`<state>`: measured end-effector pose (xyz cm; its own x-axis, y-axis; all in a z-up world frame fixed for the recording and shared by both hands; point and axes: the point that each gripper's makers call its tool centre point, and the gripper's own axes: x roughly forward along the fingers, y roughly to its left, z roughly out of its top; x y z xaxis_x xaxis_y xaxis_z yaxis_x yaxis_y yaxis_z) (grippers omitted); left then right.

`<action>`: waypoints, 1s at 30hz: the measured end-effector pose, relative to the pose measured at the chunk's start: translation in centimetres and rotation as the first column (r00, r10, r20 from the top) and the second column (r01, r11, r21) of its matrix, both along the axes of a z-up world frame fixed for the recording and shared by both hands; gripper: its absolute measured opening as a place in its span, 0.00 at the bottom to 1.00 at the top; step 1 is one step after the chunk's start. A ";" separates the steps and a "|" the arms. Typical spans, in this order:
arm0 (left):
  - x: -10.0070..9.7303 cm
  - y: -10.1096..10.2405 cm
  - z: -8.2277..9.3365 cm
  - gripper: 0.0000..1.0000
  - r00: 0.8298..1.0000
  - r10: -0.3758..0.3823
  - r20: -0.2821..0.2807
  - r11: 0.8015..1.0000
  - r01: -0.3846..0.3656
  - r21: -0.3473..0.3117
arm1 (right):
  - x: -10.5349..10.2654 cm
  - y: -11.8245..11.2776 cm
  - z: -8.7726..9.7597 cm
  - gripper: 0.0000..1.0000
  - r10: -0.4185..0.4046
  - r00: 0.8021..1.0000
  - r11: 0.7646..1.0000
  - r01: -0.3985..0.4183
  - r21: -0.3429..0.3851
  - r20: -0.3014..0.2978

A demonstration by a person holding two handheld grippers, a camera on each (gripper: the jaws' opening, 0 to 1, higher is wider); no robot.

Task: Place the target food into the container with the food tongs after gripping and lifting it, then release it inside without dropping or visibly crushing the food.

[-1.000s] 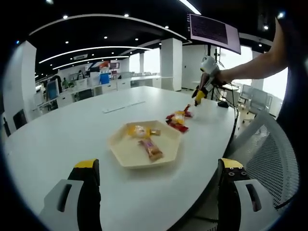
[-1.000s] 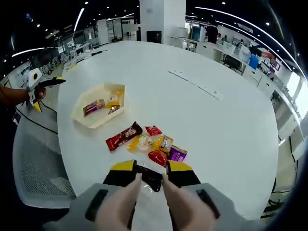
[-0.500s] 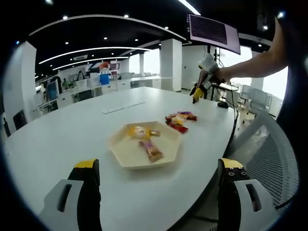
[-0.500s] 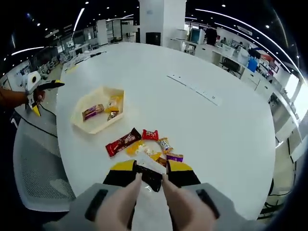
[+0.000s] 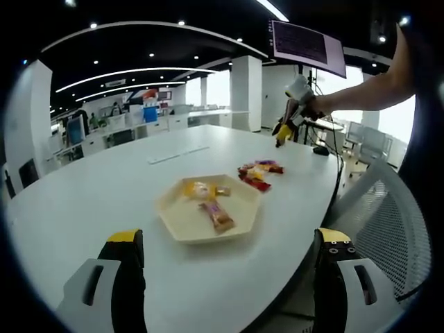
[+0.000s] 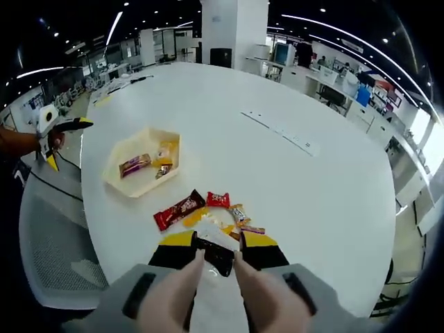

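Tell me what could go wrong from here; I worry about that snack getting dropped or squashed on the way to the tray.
1. The right gripper pinches the dark-wrapped snack bar only at its yellow fingers; held high above the round white table, it could slip out.
2. The shallow beige hexagonal tray lies far off, so a long carry may miss its low rim.
3. Squeezing harder might crush the bar.
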<state>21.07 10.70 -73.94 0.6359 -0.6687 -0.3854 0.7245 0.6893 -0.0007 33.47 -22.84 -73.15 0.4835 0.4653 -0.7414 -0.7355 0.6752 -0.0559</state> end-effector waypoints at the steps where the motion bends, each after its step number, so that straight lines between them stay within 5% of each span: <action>1: 0.0 0.0 0.0 0.99 1.000 0.000 0.000 1.000 0.000 0.000 | 0.1 0.3 0.1 0.23 0.002 1.000 1.000 -0.002 0.001 0.003; 30: 0.1 0.2 0.5 0.99 1.000 0.011 0.015 1.000 -0.011 -0.014 | 2.2 9.1 2.1 0.23 0.074 0.997 0.995 -0.076 0.063 0.037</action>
<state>21.22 10.91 -73.44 0.6488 -0.6669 -0.3666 0.7168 0.6973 0.0002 35.67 -13.75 -71.01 0.4699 0.5476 -0.6923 -0.7828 0.6210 -0.0400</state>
